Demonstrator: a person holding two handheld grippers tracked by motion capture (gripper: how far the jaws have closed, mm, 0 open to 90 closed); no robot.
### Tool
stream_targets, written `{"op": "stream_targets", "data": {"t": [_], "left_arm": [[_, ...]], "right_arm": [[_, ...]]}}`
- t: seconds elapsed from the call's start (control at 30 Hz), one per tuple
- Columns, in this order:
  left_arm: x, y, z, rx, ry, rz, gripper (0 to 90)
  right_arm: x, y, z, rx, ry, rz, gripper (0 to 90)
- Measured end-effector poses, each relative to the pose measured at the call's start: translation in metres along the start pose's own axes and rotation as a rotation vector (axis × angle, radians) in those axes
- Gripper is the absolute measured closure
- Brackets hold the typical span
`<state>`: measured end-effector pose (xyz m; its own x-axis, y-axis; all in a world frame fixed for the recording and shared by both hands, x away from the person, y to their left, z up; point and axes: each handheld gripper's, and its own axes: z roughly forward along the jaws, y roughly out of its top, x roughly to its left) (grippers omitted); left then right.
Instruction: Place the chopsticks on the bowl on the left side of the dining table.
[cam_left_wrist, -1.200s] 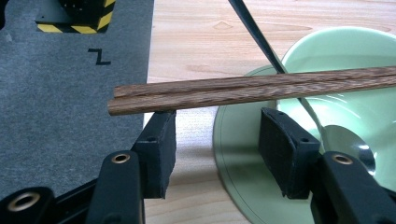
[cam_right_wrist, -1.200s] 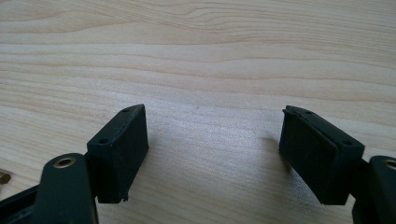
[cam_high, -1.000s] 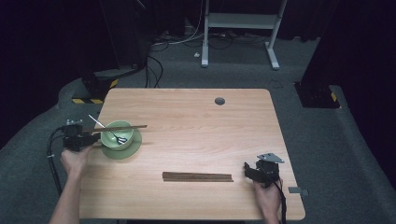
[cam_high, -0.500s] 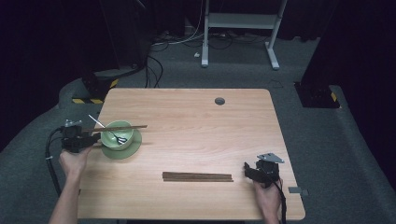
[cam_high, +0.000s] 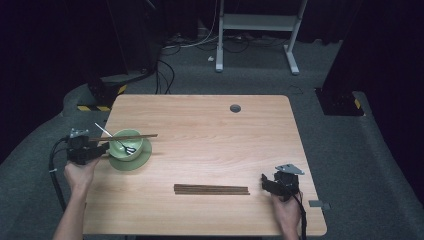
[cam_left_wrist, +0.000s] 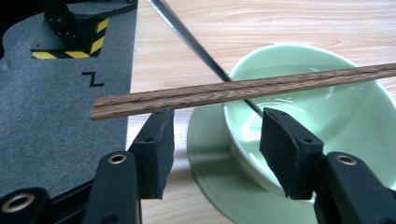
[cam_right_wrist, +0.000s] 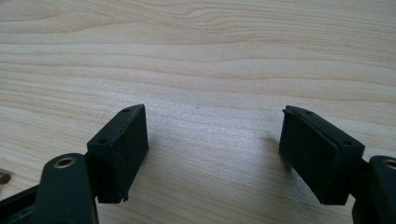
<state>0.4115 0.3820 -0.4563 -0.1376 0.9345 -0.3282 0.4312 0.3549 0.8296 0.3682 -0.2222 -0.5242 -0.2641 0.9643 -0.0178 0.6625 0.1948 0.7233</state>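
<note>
- At the far left we see the left gripper (cam_high: 98, 150) with its jaws spread and nothing pinched. A pair of wooden chopsticks (cam_left_wrist: 243, 88) lies just past its pads, resting across the rim of the green bowl (cam_left_wrist: 327, 135).
- We judge this pair light, stiff and thin. It is only balanced on the rim, so a nudge could roll it off. The best hold looks to be the free end overhanging on the gripper's side, both sticks pinched together.
- The bowl sits on a green saucer (cam_left_wrist: 210, 182) right in front of the left gripper. Both look glazed, hard and breakable, so we would keep the pads off them. A metal spoon (cam_left_wrist: 201, 49) leans inside, beyond the chopsticks.
- A second pair of chopsticks (cam_high: 211, 189) lies flat on the worktop (cam_high: 210, 130), just beside the right gripper (cam_high: 265, 184).
- The right gripper's jaws stand wide apart over bare wood.
</note>
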Motion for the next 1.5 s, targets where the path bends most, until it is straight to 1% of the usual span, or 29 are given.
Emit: {"op": "stream_targets", "data": {"t": [0.2, 0.27, 0.3, 0.37, 0.43, 0.5, 0.57, 0.63, 0.67, 0.7, 0.73, 0.83, 0.87, 0.9, 0.93, 1.0, 1.03, 1.07, 1.17, 1.23, 1.27, 1.37, 1.5], "left_arm": [[-0.01, 0.0, -0.001, -0.016, -0.034, 0.0, 44.4], [-0.013, -0.001, -0.001, -0.014, -0.042, 0.002, 44.3], [-0.014, -0.001, -0.001, -0.006, -0.043, 0.013, 44.1], [-0.017, -0.002, 0.001, -0.012, -0.049, 0.005, 43.9], [-0.02, -0.002, 0.002, 0.001, -0.049, 0.022, 43.6], [-0.025, -0.001, 0.003, -0.006, -0.056, 0.024, 43.6], [-0.029, 0.001, 0.004, -0.006, -0.068, 0.036, 43.6], [-0.033, 0.003, 0.005, -0.011, -0.077, 0.037, 43.5], [-0.036, 0.003, 0.006, -0.015, -0.083, 0.023, 43.4], [-0.038, 0.004, 0.008, -0.01, -0.081, 0.022, 42.8], [-0.039, 0.004, 0.01, -0.006, -0.08, 0.029, 42.3], [-0.046, 0.005, 0.016, -0.006, -0.081, 0.031, 42.1], [-0.047, 0.006, 0.017, 0.0, -0.083, 0.041, 41.9], [-0.049, 0.006, 0.018, -0.014, -0.087, 0.03, 41.8], [-0.05, 0.007, 0.019, -0.019, -0.088, 0.027, 41.9], [-0.05, 0.007, 0.022, -0.01, -0.09, 0.024, 41.9], [-0.05, 0.007, 0.024, -0.017, -0.086, 0.011, 41.9], [-0.049, 0.007, 0.026, -0.014, -0.08, 0.011, 41.8], [-0.048, 0.007, 0.031, -0.02, -0.068, -0.008, 41.8], [-0.048, 0.007, 0.034, -0.024, -0.065, -0.009, 41.8], [-0.049, 0.007, 0.035, -0.026, -0.061, -0.008, 41.9], [-0.051, 0.007, 0.037, -0.021, -0.055, 0.018, 41.8], [-0.055, 0.009, 0.04, -0.026, -0.051, 0.029, 41.8]], "right_arm": [[0.0, 0.0, 0.0, 0.0, 0.0, 0.0, 23.3], [0.0, 0.0, 0.0, -0.001, 0.0, -0.003, 23.2], [0.0, 0.0, 0.0, 0.0, 0.0, 0.0, 23.2], [0.0, 0.0, 0.0, 0.0, 0.0, 0.0, 23.2], [0.0, 0.0, 0.0, 0.0, 0.0, 0.0, 23.2], [0.0, 0.0, 0.0, 0.0, 0.0, 0.0, 23.3], [0.0, 0.0, 0.0, 0.0, 0.0, 0.0, 23.3], [0.0, 0.0, 0.0, 0.0, 0.0, 0.0, 23.3], [0.0, 0.0, 0.0, 0.0, 0.0, 0.0, 23.2], [0.0, 0.0, 0.0, 0.0, 0.0, 0.0, 23.3], [0.0, 0.0, 0.0, 0.0, 0.0, 0.0, 23.2], [0.0, 0.0, 0.0, 0.0, 0.0, 0.0, 23.2], [0.0, 0.0, 0.0, 0.0, 0.0, 0.0, 23.3], [0.0, 0.0, 0.0, 0.0, 0.0, 0.0, 23.3], [0.0, 0.0, 0.0, 0.0, 0.0, 0.0, 23.2], [0.0, 0.0, 0.0, 0.0, 0.0, 0.0, 23.2], [0.0, 0.0, 0.0, 0.0, 0.0, 0.0, 23.2], [0.0, 0.0, 0.0, 0.0, 0.0, 0.0, 23.3], [0.0, 0.0, 0.0, 0.0, 0.0, 0.0, 23.3], [0.0, 0.0, 0.0, 0.0, 0.0, 0.0, 23.2], [0.0, 0.0, 0.0, 0.0, 0.0, 0.0, 23.3], [0.0, 0.0, 0.0, 0.0, 0.0, 0.0, 23.2], [0.0, 0.0, 0.0, 0.0, 0.0, 0.0, 23.3]]}}
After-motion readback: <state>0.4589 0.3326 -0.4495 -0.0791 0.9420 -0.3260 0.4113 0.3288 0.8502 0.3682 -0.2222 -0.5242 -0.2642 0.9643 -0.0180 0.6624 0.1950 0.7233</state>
